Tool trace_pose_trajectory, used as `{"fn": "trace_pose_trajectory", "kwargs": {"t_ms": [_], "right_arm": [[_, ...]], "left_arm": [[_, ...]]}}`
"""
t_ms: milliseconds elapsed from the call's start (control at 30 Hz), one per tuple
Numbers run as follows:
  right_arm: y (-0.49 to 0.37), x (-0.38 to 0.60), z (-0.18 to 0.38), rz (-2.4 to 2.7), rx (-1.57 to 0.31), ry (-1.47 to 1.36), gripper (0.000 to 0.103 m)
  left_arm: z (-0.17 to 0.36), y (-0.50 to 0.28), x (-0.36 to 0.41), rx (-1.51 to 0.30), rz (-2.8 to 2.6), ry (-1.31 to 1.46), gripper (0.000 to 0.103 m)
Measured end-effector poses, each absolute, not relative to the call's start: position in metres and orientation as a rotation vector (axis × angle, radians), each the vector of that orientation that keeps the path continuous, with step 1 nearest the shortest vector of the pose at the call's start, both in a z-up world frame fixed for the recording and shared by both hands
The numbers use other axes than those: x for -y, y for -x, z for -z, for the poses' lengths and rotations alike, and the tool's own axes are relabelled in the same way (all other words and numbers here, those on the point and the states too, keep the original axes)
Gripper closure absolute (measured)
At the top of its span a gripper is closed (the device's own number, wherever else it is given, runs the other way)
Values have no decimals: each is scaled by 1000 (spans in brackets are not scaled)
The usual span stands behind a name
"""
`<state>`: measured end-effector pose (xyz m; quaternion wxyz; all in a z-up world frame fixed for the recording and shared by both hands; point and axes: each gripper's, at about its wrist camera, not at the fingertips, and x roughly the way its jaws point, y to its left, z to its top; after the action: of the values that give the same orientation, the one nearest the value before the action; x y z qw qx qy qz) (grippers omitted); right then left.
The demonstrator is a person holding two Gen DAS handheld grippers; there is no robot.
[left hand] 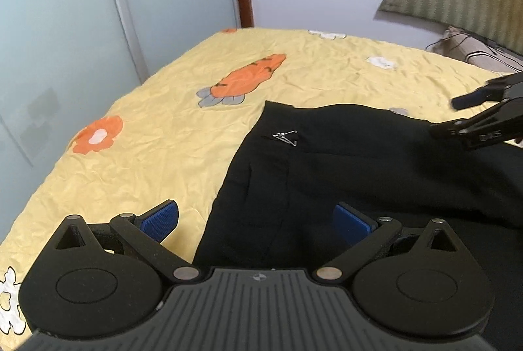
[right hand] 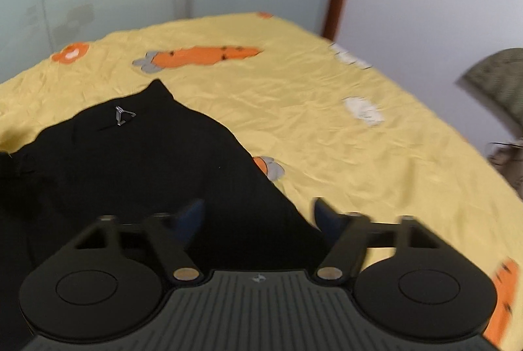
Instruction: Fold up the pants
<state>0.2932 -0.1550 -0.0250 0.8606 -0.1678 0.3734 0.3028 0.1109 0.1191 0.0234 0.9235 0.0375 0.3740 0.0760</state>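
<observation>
Black pants (left hand: 343, 161) flat on yellow bedspread (left hand: 147, 138). Left gripper (left hand: 255, 220) spread, empty, over side edge. Right gripper (right hand: 258, 217) parted, nothing between pads. Risk: single-layer pinch, dragged cloth, skewed fold.

bed (left hand: 157, 135) | yellow sheet, carrot and flower print | black pants (left hand: 327, 161) lying on it

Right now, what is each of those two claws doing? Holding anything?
Left gripper: open, nothing held, over the black pants.
Right gripper: open, nothing held.
</observation>
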Motion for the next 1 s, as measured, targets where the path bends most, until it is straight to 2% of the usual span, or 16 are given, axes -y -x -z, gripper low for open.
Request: {"fn": "trace_pose_trajectory", "kwargs": {"t_ms": [233, 267, 333, 367, 400, 467, 567, 767, 900, 1000], "right_arm": [[-357, 141, 57, -777, -907, 300, 41], [-361, 139, 60, -797, -924, 289, 44], [-364, 135, 63, -838, -937, 286, 55], [-363, 132, 62, -859, -938, 293, 73], [-360, 130, 60, -868, -936, 304, 86], [-344, 124, 54, -845, -880, 384, 95], [-304, 113, 45, -793, -756, 520, 97], [-205, 88, 41, -679, -434, 869, 97], [-177, 85, 44, -637, -346, 942, 97], [-162, 81, 48, -633, -290, 1019, 97]], "left_arm": [[-20, -147, -118, -822, -139, -59, 1], [-21, -153, -117, -826, -134, -57, 1], [-22, -168, -117, -829, -128, -43, 1], [-23, -174, -116, -825, -127, -35, 1], [-25, -182, -115, -825, -123, -27, 1], [-28, -204, -115, -842, -105, 9, 1], [-30, -240, -114, -885, -60, 83, 3], [-4, -299, -137, -1100, 49, 454, 6], [17, -317, -146, -1202, 59, 591, 10], [20, -321, -152, -1201, 49, 673, 14]]}}
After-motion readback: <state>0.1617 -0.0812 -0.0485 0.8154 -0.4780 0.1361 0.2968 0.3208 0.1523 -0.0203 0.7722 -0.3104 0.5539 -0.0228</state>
